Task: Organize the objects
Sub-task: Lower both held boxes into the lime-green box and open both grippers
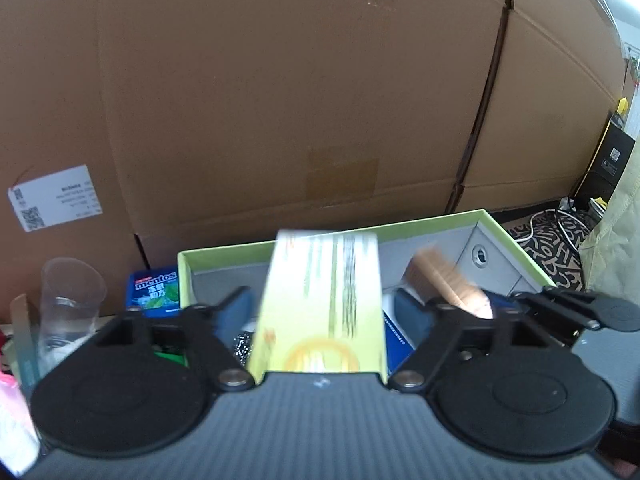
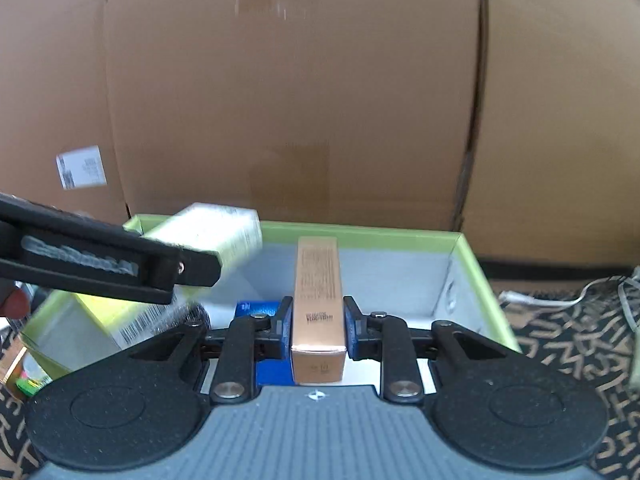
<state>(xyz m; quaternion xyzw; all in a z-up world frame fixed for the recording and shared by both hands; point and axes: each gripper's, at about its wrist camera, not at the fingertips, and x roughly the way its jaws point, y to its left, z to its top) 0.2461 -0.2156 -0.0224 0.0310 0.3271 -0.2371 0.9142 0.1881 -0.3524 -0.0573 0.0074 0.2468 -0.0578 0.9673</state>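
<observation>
**Two cartons over the green tray, one blurred, one clamped**

The left tool (image 1: 324, 308) stands spread wide, its blue pads clear of the pale yellow-green printed carton (image 1: 320, 304) that lies between them. The carton is smeared by motion blur, so its print cannot be read and it is unclear whether anything supports it. It sits above the near part of the lime-rimmed grey-lined open tray (image 1: 436, 222). No earlier picture is given.

The right tool (image 2: 318, 322) is clenched on a slim copper-coloured rectangular carton (image 2: 318, 300), pads pressing its two long sides, over the tray's (image 2: 360, 232) middle. The carton's small lettering is too fine to read, and its near end is cut off by the tool's grey body.

In the right wrist view one black finger of the left tool crosses in front of the tray's left corner and hides part of the pale carton (image 2: 212, 236). A barcode shows on a face below, but whether it belongs to the same carton cannot be told.

Inside the tray, blue items and something dark and sparkly are mostly hidden behind tools and cartons.

Left of the tray stand a blue Mentos packet (image 1: 154, 288) and a clear plastic cup (image 1: 70, 300). Behind the tray rises a large brown cardboard box (image 1: 280, 100).
</observation>
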